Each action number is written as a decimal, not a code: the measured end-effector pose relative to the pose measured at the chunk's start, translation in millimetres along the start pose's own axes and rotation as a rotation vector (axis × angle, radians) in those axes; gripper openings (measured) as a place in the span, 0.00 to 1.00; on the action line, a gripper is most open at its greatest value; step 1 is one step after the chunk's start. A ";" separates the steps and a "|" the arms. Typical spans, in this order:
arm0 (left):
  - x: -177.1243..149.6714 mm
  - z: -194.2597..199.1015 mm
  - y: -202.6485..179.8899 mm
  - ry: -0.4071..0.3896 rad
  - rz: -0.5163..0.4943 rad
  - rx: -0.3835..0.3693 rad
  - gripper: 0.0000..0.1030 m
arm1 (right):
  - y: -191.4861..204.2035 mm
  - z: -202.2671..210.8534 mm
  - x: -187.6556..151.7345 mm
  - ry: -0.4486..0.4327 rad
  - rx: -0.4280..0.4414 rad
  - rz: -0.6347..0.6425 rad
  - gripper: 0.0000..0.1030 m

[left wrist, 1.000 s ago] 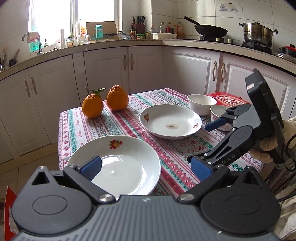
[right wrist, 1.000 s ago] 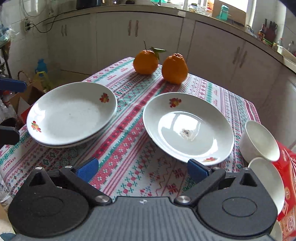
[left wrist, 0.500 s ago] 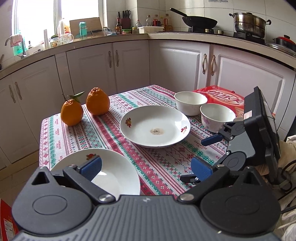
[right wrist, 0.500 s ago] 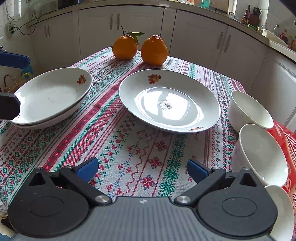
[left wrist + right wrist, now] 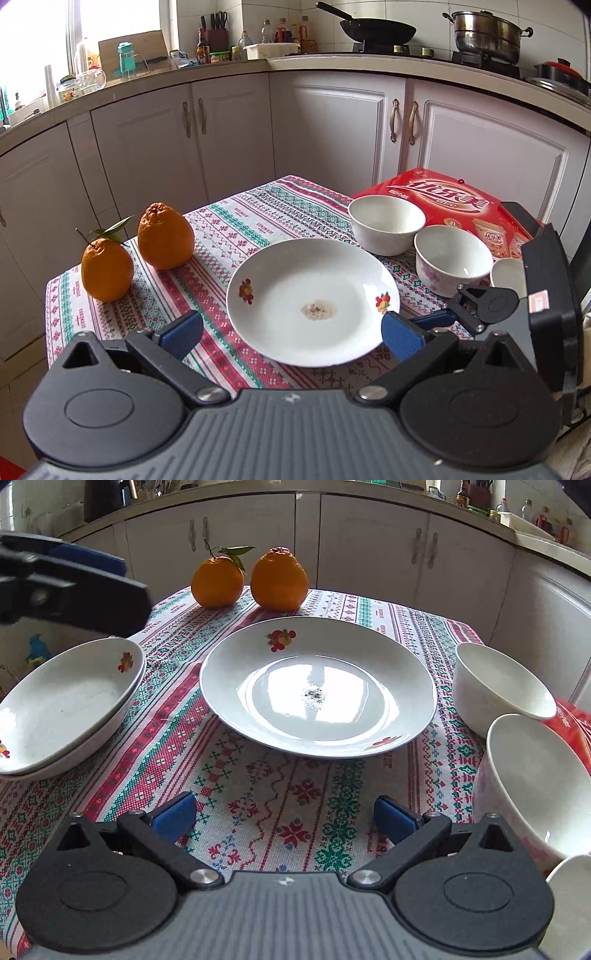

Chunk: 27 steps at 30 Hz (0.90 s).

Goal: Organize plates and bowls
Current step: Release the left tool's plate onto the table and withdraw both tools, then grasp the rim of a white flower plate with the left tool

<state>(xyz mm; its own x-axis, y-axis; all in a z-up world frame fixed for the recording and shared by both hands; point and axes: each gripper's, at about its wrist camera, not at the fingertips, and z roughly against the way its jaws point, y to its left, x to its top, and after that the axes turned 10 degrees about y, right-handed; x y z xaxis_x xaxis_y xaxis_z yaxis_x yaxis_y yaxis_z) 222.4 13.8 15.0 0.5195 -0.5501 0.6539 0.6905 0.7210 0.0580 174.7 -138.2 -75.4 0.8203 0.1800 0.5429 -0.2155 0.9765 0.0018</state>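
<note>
A white floral plate (image 5: 314, 299) (image 5: 317, 690) with a small dirty spot lies mid-table. My left gripper (image 5: 291, 334) hangs open just before its near rim, nothing between the fingers. In the right wrist view, two stacked plates (image 5: 62, 709) rest at the left table edge, with the left gripper's finger (image 5: 74, 587) above them. My right gripper (image 5: 284, 818) is open over bare cloth in front of the plate. A plain white bowl (image 5: 386, 223) (image 5: 498, 690), a pink-patterned bowl (image 5: 452, 258) (image 5: 532, 786) and part of a third white bowl (image 5: 509, 273) (image 5: 569, 904) sit at the right.
Two oranges (image 5: 140, 251) (image 5: 251, 578) stand at the far side of the patterned tablecloth (image 5: 266, 797). A red snack box (image 5: 454, 199) lies behind the bowls. White kitchen cabinets (image 5: 332, 129) surround the small table, and a pan and pot sit on the stove.
My left gripper has swung right, from above the stacked plates to in front of the middle plate. The right gripper has moved lower and closer to the table and bowls. Both stayed open.
</note>
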 end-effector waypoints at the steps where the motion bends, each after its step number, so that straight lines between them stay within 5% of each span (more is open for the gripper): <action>1: 4.6 -5.0 0.5 0.003 -0.017 0.004 0.99 | -1.0 -0.7 1.1 0.001 -0.001 -0.001 1.00; 6: 26.0 -38.7 8.5 0.038 -0.067 0.002 0.99 | -4.5 -6.6 10.6 0.007 -0.005 -0.007 1.00; 18: 63.4 -131.6 36.9 0.242 -0.013 -0.104 0.96 | -8.1 -17.3 24.8 0.015 -0.032 -0.041 1.00; 27: 76.4 -159.9 43.0 0.345 -0.038 -0.164 0.88 | -7.8 -19.9 26.7 0.001 -0.044 -0.052 1.00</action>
<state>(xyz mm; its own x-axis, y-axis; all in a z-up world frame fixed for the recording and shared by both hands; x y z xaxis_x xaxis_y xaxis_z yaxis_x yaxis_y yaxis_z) 372.2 -64.7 -53.2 0.6116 -0.7046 0.3599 0.7693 0.6358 -0.0626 208.8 -138.7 -77.7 0.8302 0.1293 0.5423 -0.1494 0.9887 -0.0070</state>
